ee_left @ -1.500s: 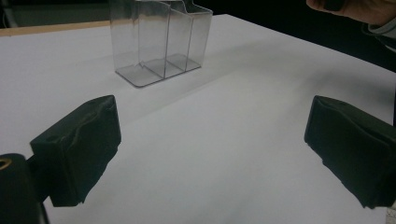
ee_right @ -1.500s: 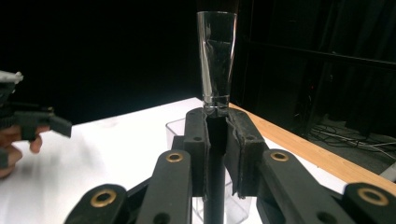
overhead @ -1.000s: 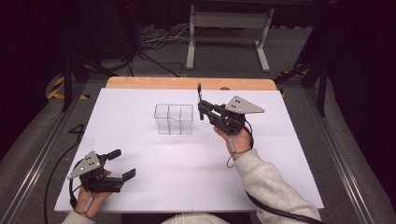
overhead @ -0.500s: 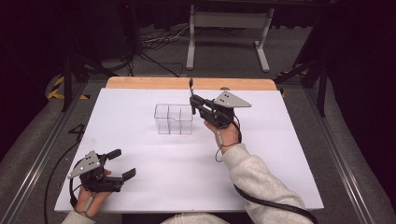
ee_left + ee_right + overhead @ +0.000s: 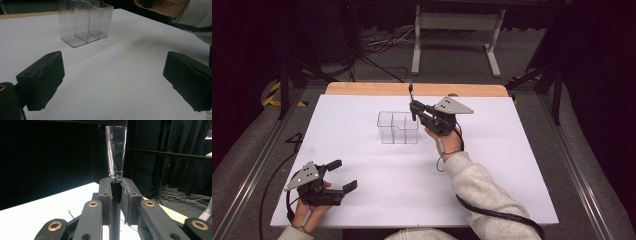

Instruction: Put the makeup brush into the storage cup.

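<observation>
While right gripper jaws pinch slim clear-topped dark stick (light, slippery, grip low), left gripper jaws gape empty near desk's near-left corner.

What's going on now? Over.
Right tongs shut on a brush, beside the clear box. Left tongs open, empty, low on the table. Nothing in the way.

A clear plastic organizer with several compartments is standing on the white table, toward its far side. The right gripper is hovering just beside the organizer's right edge, gripping a thin dark upright object between its closed jaws. The left gripper is resting near the table's near left corner with its jaws spread apart, well away from the organizer.
</observation>
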